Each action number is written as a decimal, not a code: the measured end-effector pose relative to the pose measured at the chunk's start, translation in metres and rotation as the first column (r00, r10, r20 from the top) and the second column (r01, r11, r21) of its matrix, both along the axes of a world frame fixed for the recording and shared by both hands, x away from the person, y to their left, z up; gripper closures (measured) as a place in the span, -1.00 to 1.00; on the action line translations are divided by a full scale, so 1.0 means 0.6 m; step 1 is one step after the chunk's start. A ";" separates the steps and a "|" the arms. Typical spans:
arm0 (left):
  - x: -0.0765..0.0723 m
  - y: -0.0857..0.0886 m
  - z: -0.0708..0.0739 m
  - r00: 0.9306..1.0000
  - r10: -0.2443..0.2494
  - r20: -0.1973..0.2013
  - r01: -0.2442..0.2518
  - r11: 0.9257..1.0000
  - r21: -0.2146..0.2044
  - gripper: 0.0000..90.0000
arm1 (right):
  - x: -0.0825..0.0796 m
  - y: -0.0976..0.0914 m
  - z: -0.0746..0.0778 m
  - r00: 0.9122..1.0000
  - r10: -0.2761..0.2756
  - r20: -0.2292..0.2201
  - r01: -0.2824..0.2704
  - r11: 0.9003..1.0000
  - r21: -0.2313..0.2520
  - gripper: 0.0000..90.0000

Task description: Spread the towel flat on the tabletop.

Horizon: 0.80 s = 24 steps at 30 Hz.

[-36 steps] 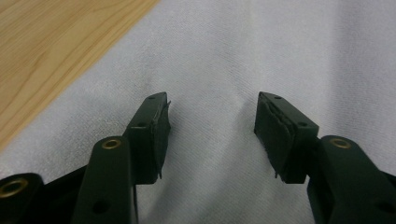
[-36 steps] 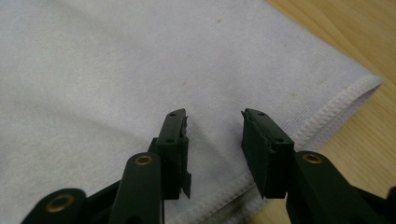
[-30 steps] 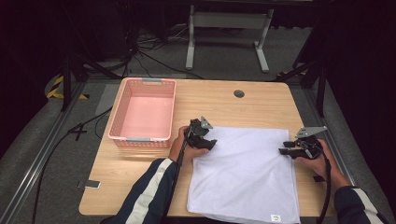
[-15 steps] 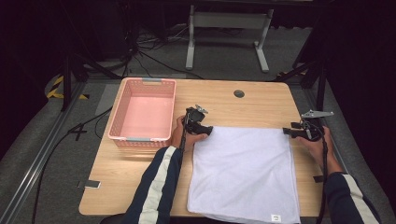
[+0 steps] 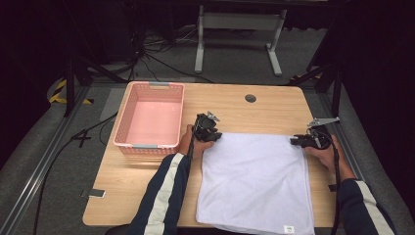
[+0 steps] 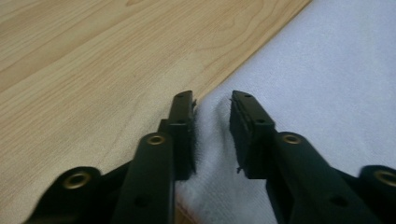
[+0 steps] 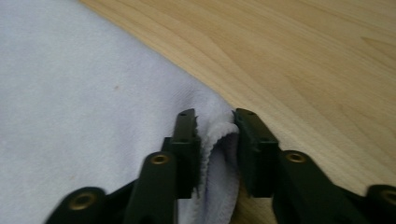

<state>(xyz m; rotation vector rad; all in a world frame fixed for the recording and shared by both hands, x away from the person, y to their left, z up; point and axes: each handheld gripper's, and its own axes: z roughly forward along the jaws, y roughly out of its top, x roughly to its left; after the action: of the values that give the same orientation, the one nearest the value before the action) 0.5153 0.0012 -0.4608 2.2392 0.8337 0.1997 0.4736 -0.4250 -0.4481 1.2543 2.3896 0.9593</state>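
A: Where is the white towel (image 5: 257,181) seen?

B: It is spread flat on the wooden table (image 5: 274,110), its near edge hanging over the table's front, with a small tag at the near right corner. A pink plastic basket (image 5: 149,117) is set to its left, apart from it.

A: How is the left gripper (image 5: 211,136) placed?

B: It is held at the towel's far left corner. In the left gripper view (image 6: 212,105), the jaws have just been closing, and the cloth's corner is bunched up between them. The left pad appears to be pressed against the raised fold, while a sliver of cloth is seen before the right pad, so a grip is taken to be made.

A: And the right gripper (image 5: 297,141)?

B: It is laid at the far right corner. In the right gripper view (image 7: 215,119), its jaws have also just been closing, and a rolled fold of the towel's hem is pinched between both pads, lifted slightly off the wood.
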 end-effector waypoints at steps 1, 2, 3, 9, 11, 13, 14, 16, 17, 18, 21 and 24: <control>0.002 0.003 -0.001 1.000 0.002 -0.011 -0.002 1.000 -0.018 0.79 | -0.001 0.000 0.000 1.000 0.011 -0.014 -0.011 1.000 0.013 0.75; 0.004 0.004 -0.001 1.000 0.012 -0.014 -0.012 1.000 -0.017 0.83 | -0.001 0.000 0.001 1.000 0.016 -0.016 -0.016 1.000 0.012 0.80; 0.005 0.004 -0.001 0.999 0.036 -0.009 -0.036 0.999 -0.024 0.84 | -0.001 0.001 0.001 1.000 0.019 -0.012 -0.019 1.000 0.007 0.82; 0.020 0.007 0.012 0.994 0.105 0.019 -0.102 0.989 -0.107 0.86 | 0.006 0.007 0.010 0.997 0.007 0.072 -0.002 0.998 -0.068 0.86; 0.025 0.002 0.024 0.988 0.141 0.056 -0.134 0.985 -0.106 0.86 | 0.013 0.004 0.020 0.995 -0.022 0.100 0.026 0.999 -0.040 0.86; 0.032 -0.007 0.038 0.981 0.172 0.085 -0.164 0.981 -0.099 0.87 | 0.021 0.003 0.035 0.991 -0.043 0.130 0.045 0.999 -0.014 0.86; 0.033 -0.012 0.045 0.978 0.184 0.099 -0.175 0.980 -0.096 0.88 | 0.026 0.003 0.043 0.986 -0.055 0.156 0.057 0.998 -0.012 0.86; 0.037 -0.019 0.063 0.972 0.195 0.134 -0.183 0.978 -0.100 0.88 | 0.032 0.004 0.059 0.979 -0.063 0.195 0.067 0.998 -0.012 0.86; 0.037 -0.020 0.071 0.970 0.191 0.153 -0.177 0.979 -0.101 0.88 | 0.034 0.005 0.065 0.975 -0.071 0.212 0.074 0.997 -0.006 0.86; 0.036 -0.021 0.083 0.965 0.191 0.182 -0.176 0.980 -0.093 0.88 | 0.035 0.005 0.070 0.972 -0.072 0.223 0.072 0.997 0.008 0.86; 0.033 -0.017 0.107 0.962 0.176 0.207 -0.162 0.983 -0.085 0.88 | 0.029 0.007 0.093 0.961 -0.059 0.269 0.051 0.998 0.037 0.86; 0.021 -0.011 0.127 0.963 0.139 0.230 -0.125 0.989 -0.074 0.88 | 0.016 0.009 0.111 0.955 -0.020 0.297 0.007 0.999 0.044 0.86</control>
<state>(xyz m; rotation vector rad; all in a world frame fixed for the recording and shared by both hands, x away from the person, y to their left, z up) 0.5277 -0.0054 -0.3846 2.0571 0.8480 0.4873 0.4834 -0.4199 -0.3818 1.0521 2.1354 1.1128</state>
